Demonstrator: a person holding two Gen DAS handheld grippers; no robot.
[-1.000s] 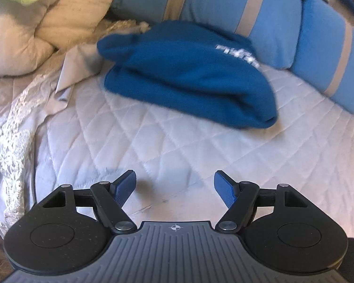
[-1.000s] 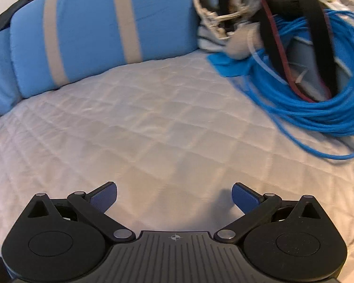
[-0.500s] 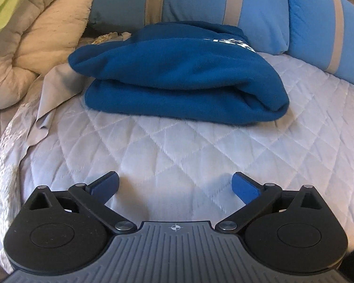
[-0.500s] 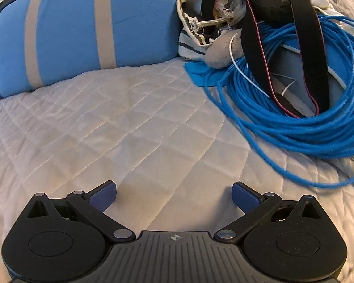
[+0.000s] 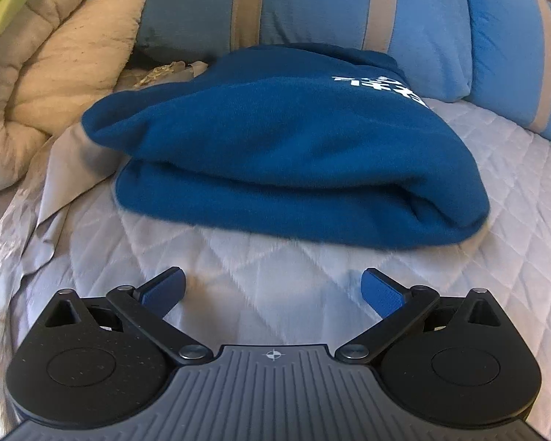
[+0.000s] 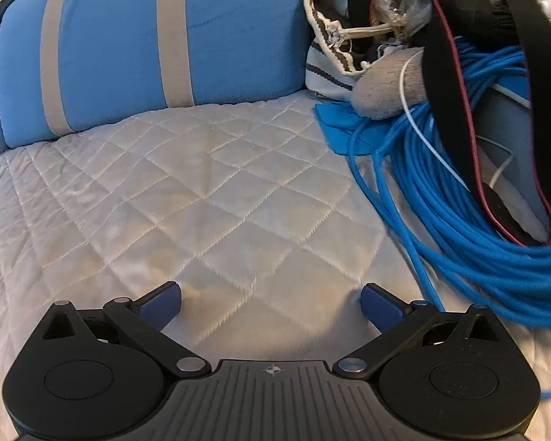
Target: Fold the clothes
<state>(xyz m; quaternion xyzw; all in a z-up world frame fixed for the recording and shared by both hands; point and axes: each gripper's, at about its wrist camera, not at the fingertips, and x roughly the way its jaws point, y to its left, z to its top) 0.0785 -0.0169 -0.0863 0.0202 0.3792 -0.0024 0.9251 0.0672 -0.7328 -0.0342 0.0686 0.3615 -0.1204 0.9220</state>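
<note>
Left wrist view: left gripper (image 5: pixel 273 286) has just spread wide, empty — folded blue fleece (image 5: pixel 294 154) ahead on quilt (image 5: pixel 514 198); right gripper (image 6: pixel 272 299) gapes too.

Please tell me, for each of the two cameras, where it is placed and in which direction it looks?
Left wrist: on the left tool, angled down at the folded blue fleece on the quilt; only its open fingers show.
Right wrist: on the right tool, angled down at bare quilt, blue cable coil at right; only its open fingers show.
Shared: the same quilt and striped blue pillows.
</note>
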